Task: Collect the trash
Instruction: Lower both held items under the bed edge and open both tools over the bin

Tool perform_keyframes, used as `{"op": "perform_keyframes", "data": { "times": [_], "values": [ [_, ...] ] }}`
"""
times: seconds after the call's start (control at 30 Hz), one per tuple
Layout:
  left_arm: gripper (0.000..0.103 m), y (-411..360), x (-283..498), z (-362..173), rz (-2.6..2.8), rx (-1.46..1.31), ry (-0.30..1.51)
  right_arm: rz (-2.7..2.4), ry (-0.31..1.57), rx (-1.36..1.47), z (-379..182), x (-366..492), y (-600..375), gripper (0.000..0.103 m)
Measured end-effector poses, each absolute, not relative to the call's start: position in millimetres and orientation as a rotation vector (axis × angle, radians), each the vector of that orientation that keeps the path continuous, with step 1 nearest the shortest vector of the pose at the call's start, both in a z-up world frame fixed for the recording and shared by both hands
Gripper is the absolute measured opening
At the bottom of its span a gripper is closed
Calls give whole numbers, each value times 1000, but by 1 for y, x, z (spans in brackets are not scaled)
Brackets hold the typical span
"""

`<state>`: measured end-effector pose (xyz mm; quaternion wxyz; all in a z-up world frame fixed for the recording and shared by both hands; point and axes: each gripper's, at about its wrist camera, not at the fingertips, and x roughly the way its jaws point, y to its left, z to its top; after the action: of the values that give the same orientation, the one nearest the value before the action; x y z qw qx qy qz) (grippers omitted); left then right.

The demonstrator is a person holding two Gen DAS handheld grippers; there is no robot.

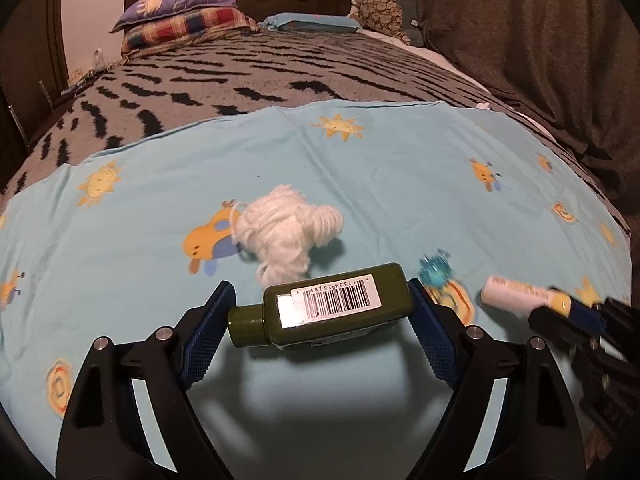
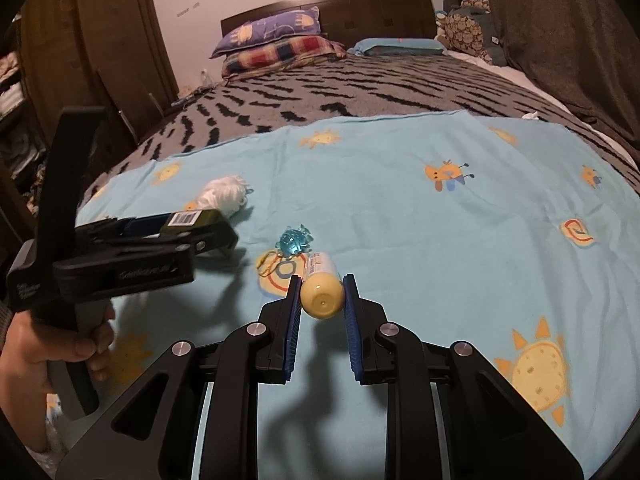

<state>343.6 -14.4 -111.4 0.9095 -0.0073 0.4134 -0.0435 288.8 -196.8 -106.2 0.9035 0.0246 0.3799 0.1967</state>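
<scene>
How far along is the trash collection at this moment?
No bin is in view, so nothing looks finished. In hand: the left gripper holds a dark green barcoded bottle, the right gripper a pale yellow tube. Left: white yarn bundle, blue plastic trinket.

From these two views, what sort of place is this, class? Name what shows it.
Most likely a bedroom: a wide bed with a dark headboard, stacked pillows against it, and a wooden wardrobe alongside.

Light blue sheet [image 2: 400, 240] with sun prints over zebra-striped blanket [image 2: 320, 92] on bed; stacked pillows [image 2: 276, 44] at dark headboard [image 2: 380, 8]; brown curtain [image 1: 520, 32] right; wooden wardrobe [image 2: 92, 40] left
</scene>
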Motion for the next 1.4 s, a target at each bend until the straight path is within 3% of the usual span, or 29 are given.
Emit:
{"op": "perform_keyframes", "data": {
  "times": [0.4,0.73,1.07,1.4],
  "values": [
    [81,-17,207,-86,-164,-16,794,418,737,80,-71,195,-218,22],
    [81,-31,85,-97,-251,-44,786,442,775,104,-83,91,-231,22],
    [81,-51,15,-141,-314,-45,851,438,866,136,-122,30,-239,22],
    [81,-60,-7,-212,-316,-30,1005,436,1012,126,-184,6,-228,22]
  ]
}}
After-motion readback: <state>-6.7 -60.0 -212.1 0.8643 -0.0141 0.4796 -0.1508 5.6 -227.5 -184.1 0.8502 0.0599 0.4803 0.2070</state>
